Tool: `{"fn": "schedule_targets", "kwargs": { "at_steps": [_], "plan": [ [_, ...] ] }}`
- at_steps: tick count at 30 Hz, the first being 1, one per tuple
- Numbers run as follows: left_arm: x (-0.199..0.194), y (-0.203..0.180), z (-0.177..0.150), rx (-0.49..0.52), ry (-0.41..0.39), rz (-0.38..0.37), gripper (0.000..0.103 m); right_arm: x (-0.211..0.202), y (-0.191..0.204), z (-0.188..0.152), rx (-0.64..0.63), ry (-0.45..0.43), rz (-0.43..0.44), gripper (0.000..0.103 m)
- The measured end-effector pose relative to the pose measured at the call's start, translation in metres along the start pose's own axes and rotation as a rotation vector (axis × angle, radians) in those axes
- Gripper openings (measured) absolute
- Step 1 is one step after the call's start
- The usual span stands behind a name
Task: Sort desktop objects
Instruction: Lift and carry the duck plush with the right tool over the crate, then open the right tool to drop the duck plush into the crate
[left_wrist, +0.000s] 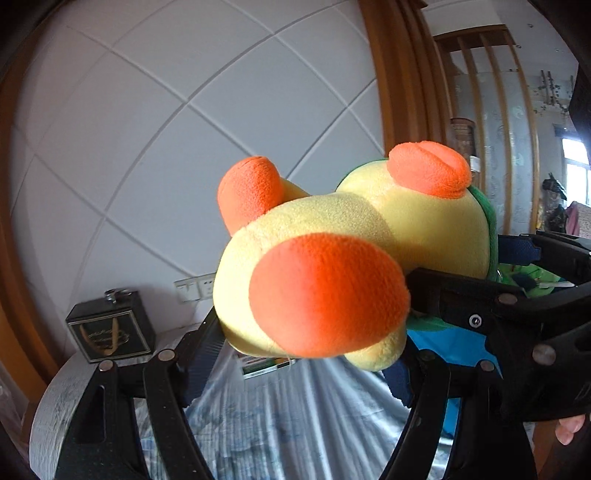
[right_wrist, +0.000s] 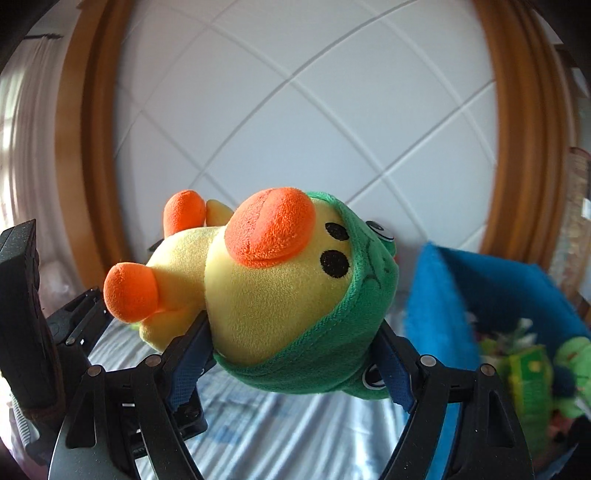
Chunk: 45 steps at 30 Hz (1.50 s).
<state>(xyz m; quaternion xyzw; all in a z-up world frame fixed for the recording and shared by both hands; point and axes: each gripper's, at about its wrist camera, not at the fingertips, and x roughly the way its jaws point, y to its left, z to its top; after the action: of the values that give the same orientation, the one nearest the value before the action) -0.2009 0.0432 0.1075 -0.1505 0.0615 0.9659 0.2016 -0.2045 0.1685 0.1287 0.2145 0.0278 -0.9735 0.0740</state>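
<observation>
I'm looking into a lived-in home, a bedroom or sitting room by the look of it. Filling the top of both views is a white panelled wall (left_wrist: 166, 122) with diagonal grooves, framed by curved wooden trim (right_wrist: 524, 129). At lower left, a wall socket (left_wrist: 195, 288) sits above a dark gift box (left_wrist: 110, 330). Far right, a slatted wooden screen (left_wrist: 491, 122) and a bright window (left_wrist: 576, 166). Below, striped bedding-like cloth (right_wrist: 295, 435), and a blue fabric bin (right_wrist: 491, 291) of soft toys at right.

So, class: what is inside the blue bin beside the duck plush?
The blue bin holds blurred green toys. Its near wall hides whatever lies deeper.
</observation>
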Motion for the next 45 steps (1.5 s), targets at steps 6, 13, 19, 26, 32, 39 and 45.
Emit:
{"fn": "schedule_targets", "kwargs": {
  "at_steps": [6,13,19,26,32,39,45],
  "plan": [
    [0.023,-0.139,0.028,0.032,-0.040,-0.077,0.077,-0.066,-0.112,-0.014,0.021,-0.041,-0.111,0.082],
    [0.073,-0.296,0.049,0.036,0.014,-0.128,0.077,-0.117,-0.259,-0.037,0.039,-0.022,-0.169,0.083],
    [0.119,-0.382,0.044,0.083,0.140,-0.140,0.078,-0.113,-0.351,-0.060,0.121,0.048,-0.165,0.083],
    [0.137,-0.422,0.017,0.164,0.238,-0.091,0.078,-0.077,-0.410,-0.106,0.167,0.185,-0.242,0.084],
    [0.127,-0.399,0.022,0.123,0.239,-0.040,0.078,-0.061,-0.436,-0.114,0.193,0.202,-0.236,0.088],
    [0.103,-0.371,0.024,0.084,0.193,0.017,0.079,-0.084,-0.425,-0.111,0.161,0.141,-0.269,0.103],
    [0.075,-0.347,0.027,0.050,0.143,0.049,0.085,-0.118,-0.408,-0.101,0.138,0.053,-0.329,0.103]
  ]
}}
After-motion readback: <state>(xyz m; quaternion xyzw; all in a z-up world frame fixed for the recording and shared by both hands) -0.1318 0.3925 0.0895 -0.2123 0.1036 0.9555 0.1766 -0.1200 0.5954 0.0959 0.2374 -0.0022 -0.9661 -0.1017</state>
